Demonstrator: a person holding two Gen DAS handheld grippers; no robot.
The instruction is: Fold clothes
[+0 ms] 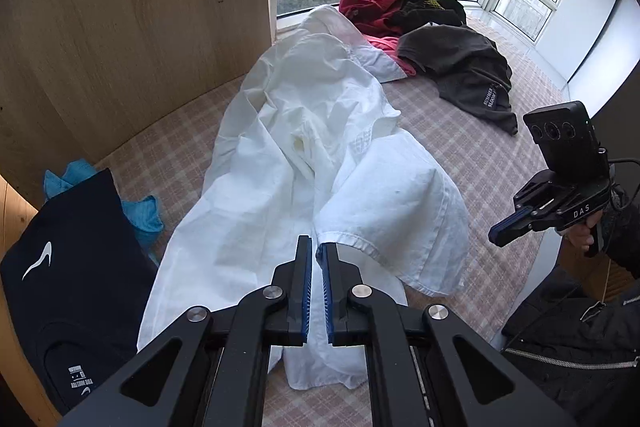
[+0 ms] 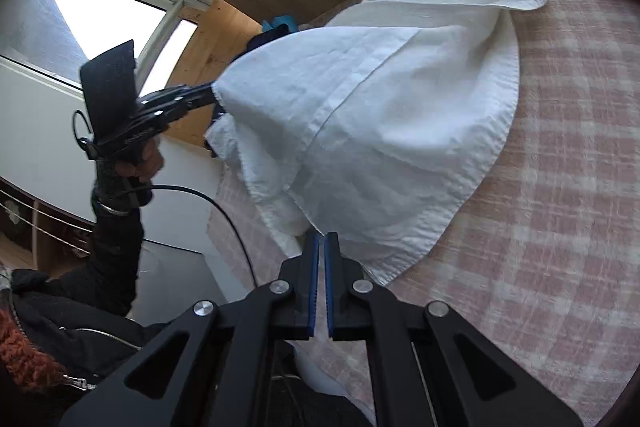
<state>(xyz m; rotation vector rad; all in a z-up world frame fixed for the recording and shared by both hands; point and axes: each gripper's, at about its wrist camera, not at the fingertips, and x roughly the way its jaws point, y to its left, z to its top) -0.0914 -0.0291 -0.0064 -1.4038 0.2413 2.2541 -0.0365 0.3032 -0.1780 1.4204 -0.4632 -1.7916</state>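
Both tools point(image 1: 317, 249) point(image 2: 322, 237) downward, pinching white shirt point(image 1: 320, 155)

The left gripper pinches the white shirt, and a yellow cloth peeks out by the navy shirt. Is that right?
Not quite. The cloth is blue, not yellow; the left wrist view shows it. The left gripper does pinch the white shirt, and the cloth peeks out by the navy shirt.

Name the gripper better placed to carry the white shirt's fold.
Left: the left gripper is shut on the hem of the white shirt; the right gripper is shut, empty, off the cloth.
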